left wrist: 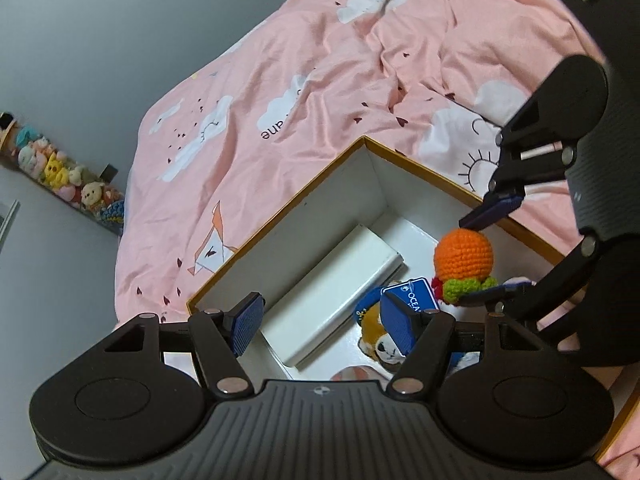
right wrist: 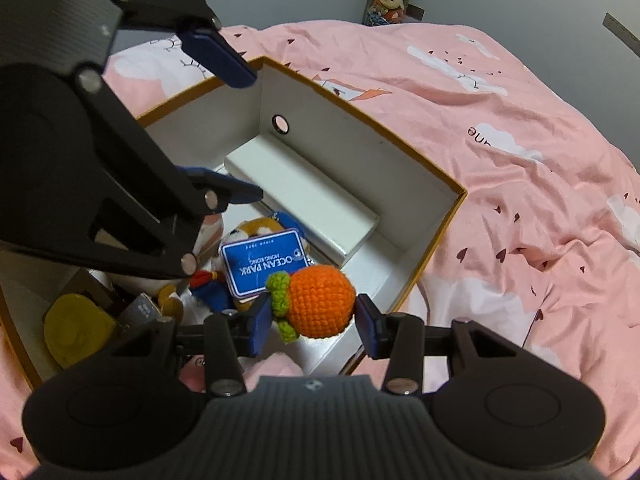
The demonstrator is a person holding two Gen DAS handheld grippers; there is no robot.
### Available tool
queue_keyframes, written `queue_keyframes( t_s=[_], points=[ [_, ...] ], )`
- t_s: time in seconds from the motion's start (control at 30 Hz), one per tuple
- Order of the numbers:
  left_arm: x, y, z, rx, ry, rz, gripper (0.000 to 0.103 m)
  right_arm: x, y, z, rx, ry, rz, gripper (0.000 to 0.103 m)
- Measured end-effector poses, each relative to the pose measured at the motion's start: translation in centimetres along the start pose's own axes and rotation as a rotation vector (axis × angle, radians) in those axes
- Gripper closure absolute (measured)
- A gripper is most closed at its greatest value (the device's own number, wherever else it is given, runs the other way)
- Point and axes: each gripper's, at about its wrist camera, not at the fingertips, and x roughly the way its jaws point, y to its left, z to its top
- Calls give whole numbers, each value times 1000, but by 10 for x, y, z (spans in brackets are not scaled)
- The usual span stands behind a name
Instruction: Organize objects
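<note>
Crocheted orange ball (right wrist: 322,300) (knobbly, round) fills right gripper (right wrist: 314,316).

plush dog (right wrist: 256,229): we see it half hidden under the blue tag (right wrist: 264,266)
shelf toys (left wrist: 60,172): too small for us to identify

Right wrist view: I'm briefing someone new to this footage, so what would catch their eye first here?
First, the orange crochet toy held between the right gripper's fingers, over the open white box on the pink bedspread. Just beyond it, inside the box, a blue Ocean Park tag lies on a plush toy. The open left gripper looms at upper left.
</note>
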Motion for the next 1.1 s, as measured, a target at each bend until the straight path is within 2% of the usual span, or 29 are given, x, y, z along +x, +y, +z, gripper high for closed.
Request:
queue_keyframes(
  t_s=[0.2, 0.4, 0.6, 0.77, 0.83, 0.93, 1.1],
  points=[
    [-10, -1, -4, -37, -3, -10, 24, -2, 3, -1, -8, 15, 0, 56],
    [-25, 2, -7, -82, -2, -5, 24, -10, 4, -3, 13, 2, 29, 46],
    [-50, 10, -8, -155, -41, 5, 24, -25, 2, -4, 43, -27, 28, 45],
    [-80, 13, -5, -220, -117, 48, 24, -57, 0, -7, 74, -110, -16, 29],
    [-93, 14, -3, -248, -145, 52, 24, -71, -2, -9, 98, -150, -25, 28],
    [-114, 16, -2, -294, -191, 72, 24, -96, -4, -13, 136, -217, -30, 16],
    [-151, 19, -9, -407, -275, 79, 24, -138, -1, -30, 179, -329, -40, 9]
  ],
)
